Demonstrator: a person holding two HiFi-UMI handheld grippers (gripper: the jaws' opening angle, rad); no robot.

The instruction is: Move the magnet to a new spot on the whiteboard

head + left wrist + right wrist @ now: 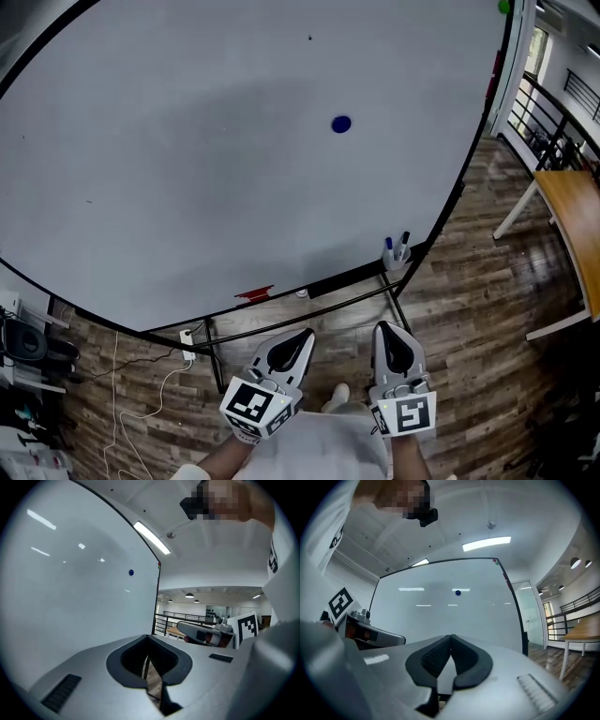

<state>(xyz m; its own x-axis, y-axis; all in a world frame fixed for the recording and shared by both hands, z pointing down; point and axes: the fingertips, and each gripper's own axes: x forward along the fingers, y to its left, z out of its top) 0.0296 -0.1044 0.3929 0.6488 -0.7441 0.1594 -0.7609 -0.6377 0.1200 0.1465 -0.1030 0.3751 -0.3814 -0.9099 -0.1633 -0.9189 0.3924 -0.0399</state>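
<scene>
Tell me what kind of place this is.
Probably an office or open workspace, perhaps on an upper level. A large freestanding whiteboard with a blue magnet and a cup of markers stands on wood flooring, with a wooden desk and a black railing beside it.

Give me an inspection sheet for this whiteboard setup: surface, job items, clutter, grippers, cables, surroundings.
Surface: whiteboard on a stand, nearly blank.
Job's things: blue magnet stuck to the board towards its right side, nothing touching it.
Clutter: red item on the board's tray; cup of markers at its lower right corner; green magnet at the top corner.
Grippers: left gripper and right gripper both shut, empty, short of the board.
Cables: white cable on the floor by the stand.
Surroundings: wood floor, wooden table, railing.
</scene>
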